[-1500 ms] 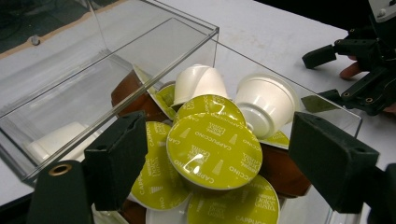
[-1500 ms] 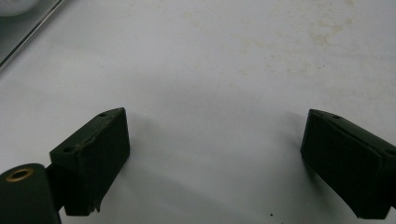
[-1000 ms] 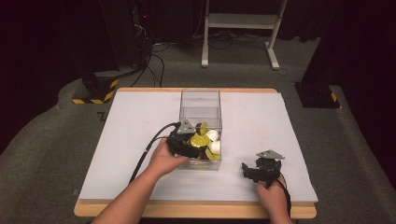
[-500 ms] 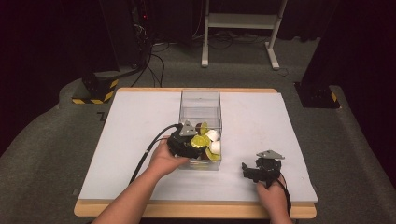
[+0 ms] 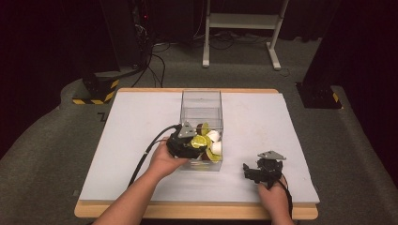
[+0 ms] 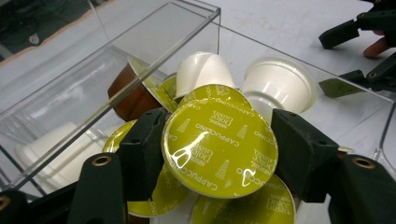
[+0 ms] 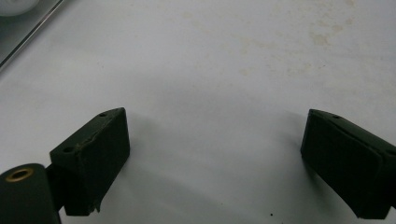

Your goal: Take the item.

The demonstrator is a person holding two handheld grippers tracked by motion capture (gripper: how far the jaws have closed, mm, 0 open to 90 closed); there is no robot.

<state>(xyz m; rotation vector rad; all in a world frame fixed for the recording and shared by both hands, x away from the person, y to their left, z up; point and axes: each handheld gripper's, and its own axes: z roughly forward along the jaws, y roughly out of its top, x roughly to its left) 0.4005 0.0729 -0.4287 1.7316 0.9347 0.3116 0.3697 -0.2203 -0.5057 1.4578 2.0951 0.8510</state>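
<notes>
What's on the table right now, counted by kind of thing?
Grippers: 2, the left gripper and the right gripper
Clear box: 1
Green-lidded capsule clamped in the left gripper: 1
Other capsules heaped in the clear box: at least 5, including a white capsule and a brown capsule; the heap hides the rest
Total: at least 9

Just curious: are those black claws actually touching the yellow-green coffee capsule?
Touching. The left gripper view shows both jaws of the left gripper pressed against the capsule's rim.
</notes>
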